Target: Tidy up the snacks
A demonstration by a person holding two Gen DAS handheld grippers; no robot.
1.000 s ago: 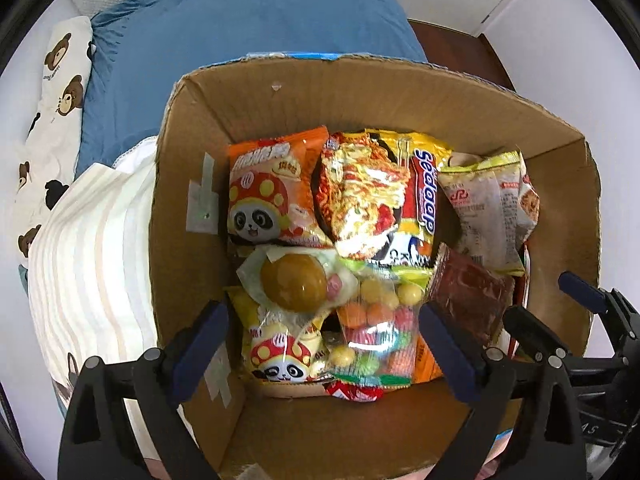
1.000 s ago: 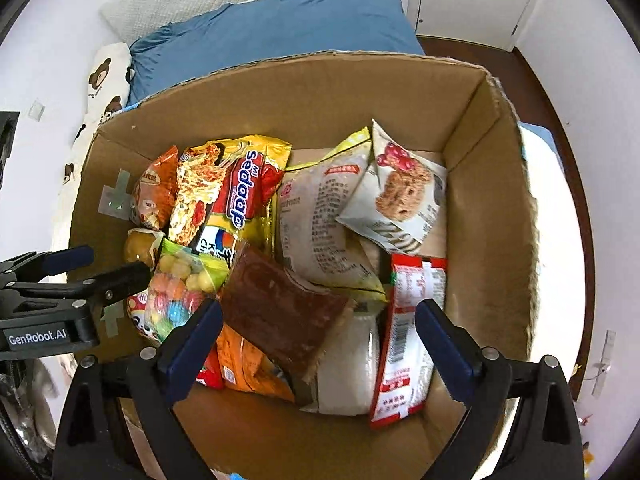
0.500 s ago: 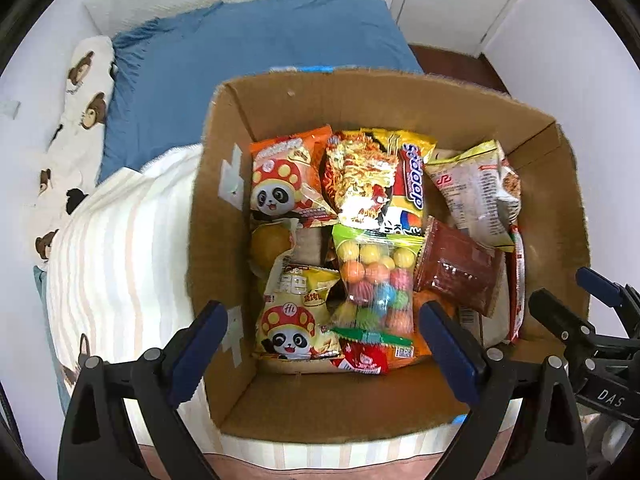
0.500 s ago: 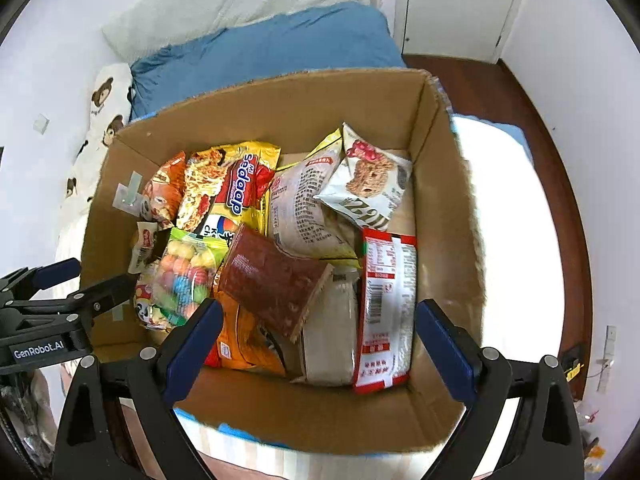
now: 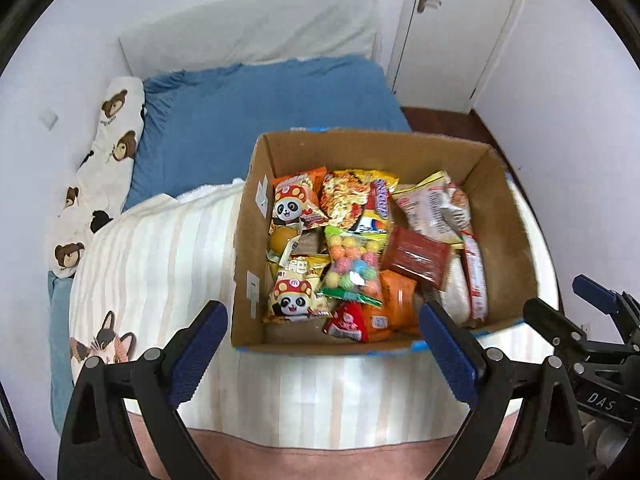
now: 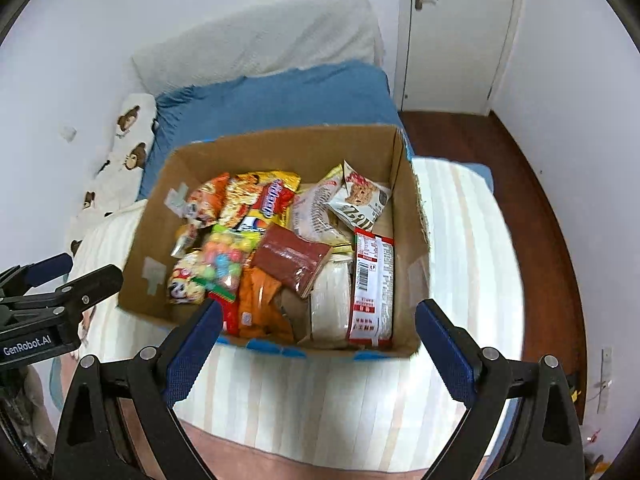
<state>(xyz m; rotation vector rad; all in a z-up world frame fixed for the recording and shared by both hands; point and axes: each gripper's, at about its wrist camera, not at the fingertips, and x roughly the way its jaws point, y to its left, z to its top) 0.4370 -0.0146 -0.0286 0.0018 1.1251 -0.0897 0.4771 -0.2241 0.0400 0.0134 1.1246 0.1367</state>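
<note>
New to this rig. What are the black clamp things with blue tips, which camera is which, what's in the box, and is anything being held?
No robot arm here: a person carries a handheld two-finger gripper in each hand, each with a fisheye camera looking along its fingers. In the left wrist view the left gripper fills the foreground; the right gripper shows at that view's right edge. The right wrist view is the mirror case.

Both stand open and hold nothing.

A cardboard box sits on a striped blanket on a bed. Inside lie snack packets, including two panda-print bags, a noodle packet, a bag of coloured balls and a dark red packet.
</note>
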